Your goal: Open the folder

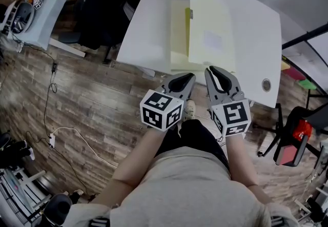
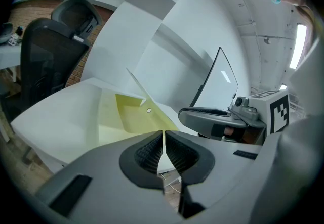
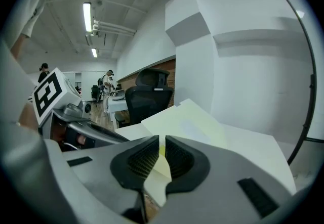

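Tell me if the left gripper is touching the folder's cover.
Touching. In the left gripper view, the edge of the cover runs as a thin line straight into the shut jaws of the left gripper.

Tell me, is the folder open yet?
Only partly. Done: the pale cover is lifted along one edge, so the yellow inside shows. In hand: the left gripper and the right gripper are both shut on the cover's near edge. Left to do: the cover is only tilted up, so it probably has to swing right over until the folder lies open on the table.
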Demonstrator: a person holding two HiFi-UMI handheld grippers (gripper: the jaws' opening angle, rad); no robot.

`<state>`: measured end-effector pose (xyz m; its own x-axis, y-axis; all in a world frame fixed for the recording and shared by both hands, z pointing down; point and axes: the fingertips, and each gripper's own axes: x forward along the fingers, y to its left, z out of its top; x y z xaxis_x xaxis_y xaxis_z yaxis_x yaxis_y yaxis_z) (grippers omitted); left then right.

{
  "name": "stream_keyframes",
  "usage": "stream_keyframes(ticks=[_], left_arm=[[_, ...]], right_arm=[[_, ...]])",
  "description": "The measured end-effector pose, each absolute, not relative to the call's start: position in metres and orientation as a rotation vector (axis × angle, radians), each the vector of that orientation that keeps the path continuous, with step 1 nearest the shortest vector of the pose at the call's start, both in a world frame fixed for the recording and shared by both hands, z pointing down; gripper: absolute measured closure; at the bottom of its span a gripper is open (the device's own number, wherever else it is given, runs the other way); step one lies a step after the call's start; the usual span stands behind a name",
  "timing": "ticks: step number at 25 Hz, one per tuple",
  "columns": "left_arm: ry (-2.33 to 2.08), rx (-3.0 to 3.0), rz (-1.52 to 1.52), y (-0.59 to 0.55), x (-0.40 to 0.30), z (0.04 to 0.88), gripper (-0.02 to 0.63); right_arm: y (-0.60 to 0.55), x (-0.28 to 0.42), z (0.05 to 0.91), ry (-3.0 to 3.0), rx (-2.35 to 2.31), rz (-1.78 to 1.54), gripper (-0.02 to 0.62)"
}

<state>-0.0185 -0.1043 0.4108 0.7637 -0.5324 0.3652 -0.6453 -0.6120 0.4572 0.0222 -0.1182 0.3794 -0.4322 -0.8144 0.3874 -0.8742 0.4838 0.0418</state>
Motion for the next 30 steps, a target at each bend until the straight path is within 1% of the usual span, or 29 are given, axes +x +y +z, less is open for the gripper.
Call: stream_keyframes(ticks=[3, 4, 6, 7, 21, 26, 30], left_arm=[[-0.884, 2.368, 0.254, -0.106, -0.018, 0.413, 0.574], [-0.883, 2.366, 0.254, -0.107, -0.018, 0.413, 0.574], [-0.883, 2.364, 0.255, -0.108, -0.019, 0.414, 0.574], [-0.884, 2.363, 0.254, -0.109, -0.019, 0.415, 0.574], [-0.896, 2.347, 0.278, -0.115, -0.021, 0.424, 0.574], [-0.899, 2.346, 0.283, -0.117, -0.020, 0.424, 0.574], [-0.891, 2.346, 0.284, -0.118, -0.016, 0.425, 0.574]], right_arm=[[-0.122, 0.025, 0.386, -2.333, 1.432, 0.221, 0.560], [-0.123, 0.025, 0.389, -2.323, 1.424, 0.224, 0.524], [-0.124, 0.025, 0.396, -2.302, 1.402, 0.218, 0.408], [-0.125, 0.025, 0.398, -2.290, 1.398, 0.208, 0.403], [-0.140, 0.025, 0.407, -2.107, 1.317, -0.106, 0.402], [-0.146, 0.022, 0.408, -2.056, 1.271, -0.213, 0.420], [-0.146, 0.026, 0.410, -2.055, 1.269, -0.201, 0.430]])
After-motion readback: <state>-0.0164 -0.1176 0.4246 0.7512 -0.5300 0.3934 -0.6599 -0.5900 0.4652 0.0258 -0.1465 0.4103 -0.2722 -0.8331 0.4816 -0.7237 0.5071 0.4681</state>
